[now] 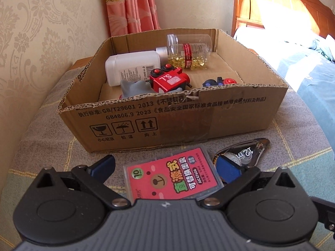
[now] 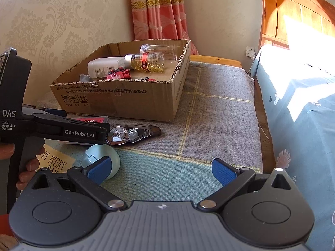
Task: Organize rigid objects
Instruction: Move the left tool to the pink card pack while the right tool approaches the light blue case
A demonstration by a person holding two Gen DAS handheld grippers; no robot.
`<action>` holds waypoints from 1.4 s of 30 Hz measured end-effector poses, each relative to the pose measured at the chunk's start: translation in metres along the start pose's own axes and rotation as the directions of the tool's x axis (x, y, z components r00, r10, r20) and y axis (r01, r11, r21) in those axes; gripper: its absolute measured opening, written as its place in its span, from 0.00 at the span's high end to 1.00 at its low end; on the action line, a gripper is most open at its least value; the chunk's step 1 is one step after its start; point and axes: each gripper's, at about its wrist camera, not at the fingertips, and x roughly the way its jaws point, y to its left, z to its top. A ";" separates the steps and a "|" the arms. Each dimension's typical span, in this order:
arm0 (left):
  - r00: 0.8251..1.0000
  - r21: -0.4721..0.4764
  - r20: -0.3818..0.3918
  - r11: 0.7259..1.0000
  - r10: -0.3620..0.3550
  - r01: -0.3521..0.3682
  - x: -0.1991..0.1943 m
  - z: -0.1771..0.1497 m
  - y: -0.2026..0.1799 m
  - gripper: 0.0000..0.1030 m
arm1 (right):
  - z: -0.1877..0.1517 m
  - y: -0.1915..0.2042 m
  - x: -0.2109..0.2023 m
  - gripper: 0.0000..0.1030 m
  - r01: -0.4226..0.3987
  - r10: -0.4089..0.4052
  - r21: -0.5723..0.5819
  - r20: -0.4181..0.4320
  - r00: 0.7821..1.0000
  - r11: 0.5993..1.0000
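Since the pink refill case (image 1: 173,175) lies flat on the blanket (image 2: 209,115) just before the cardboard box (image 1: 230,113), between your left gripper (image 1: 167,168)'s spread jaws, pinch its long edges: it looks light, stiff, slick; right gripper (image 2: 165,170) idles agape, empty.

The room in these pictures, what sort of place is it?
Most likely a bedroom at home: a wooden headboard over a bed with blue patterned bedding, pink patterned curtains and damask wallpaper. The cardboard box sits on a grey checked cloth.
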 end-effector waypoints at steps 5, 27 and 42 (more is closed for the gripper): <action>1.000 -0.012 -0.007 1.000 -0.016 0.016 -0.002 -0.004 0.009 0.01 | 0.000 0.004 0.001 0.00 0.001 -0.001 -0.008 -0.007 1.000 1.000; 0.998 -0.042 0.022 0.997 -0.056 0.057 -0.013 -0.026 0.058 0.02 | 0.003 0.045 0.010 0.00 -0.006 0.000 -0.108 -0.057 0.998 0.994; 0.995 -0.014 0.054 0.997 -0.079 0.080 -0.036 -0.028 0.076 0.12 | 0.002 0.072 0.044 0.00 -0.180 0.148 -0.274 -0.131 0.980 0.945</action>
